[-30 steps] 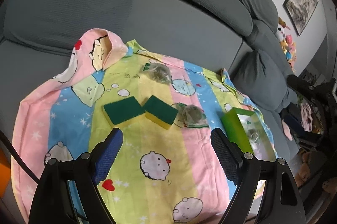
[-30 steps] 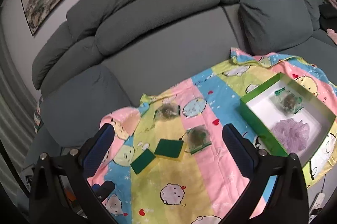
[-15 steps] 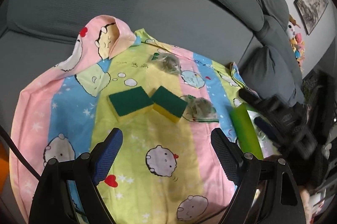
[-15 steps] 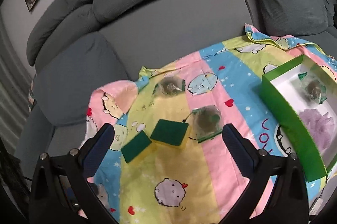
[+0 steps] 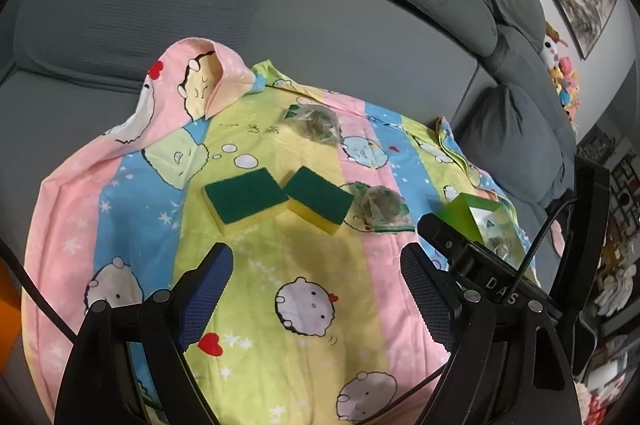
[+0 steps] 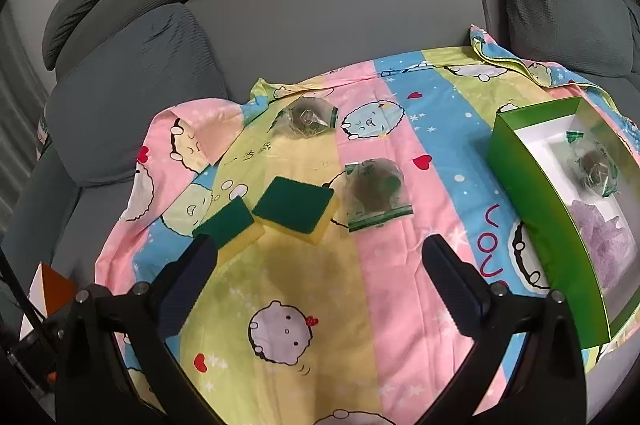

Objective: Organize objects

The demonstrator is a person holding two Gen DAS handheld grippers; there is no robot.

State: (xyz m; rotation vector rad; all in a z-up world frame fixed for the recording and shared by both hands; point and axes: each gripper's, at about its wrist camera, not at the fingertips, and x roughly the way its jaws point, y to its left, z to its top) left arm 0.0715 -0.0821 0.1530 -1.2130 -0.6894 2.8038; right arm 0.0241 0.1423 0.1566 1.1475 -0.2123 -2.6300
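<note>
Left gripper point(image 5: 316, 279) and right gripper point(image 6: 320, 265) both stand wide apart, empty, above the patterned sheet point(image 6: 320, 305), touching nothing.

Matt printed cotton sheet point(image 6: 304, 285), rough-topped foam sponges point(image 6: 294, 209), glossy plastic bags point(image 6: 376, 193), smooth card box point(image 6: 536, 193).

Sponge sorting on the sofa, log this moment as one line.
left tongs open, empty | right tongs open, empty | two sponges, two bags on blanket | green box partly filled
</note>
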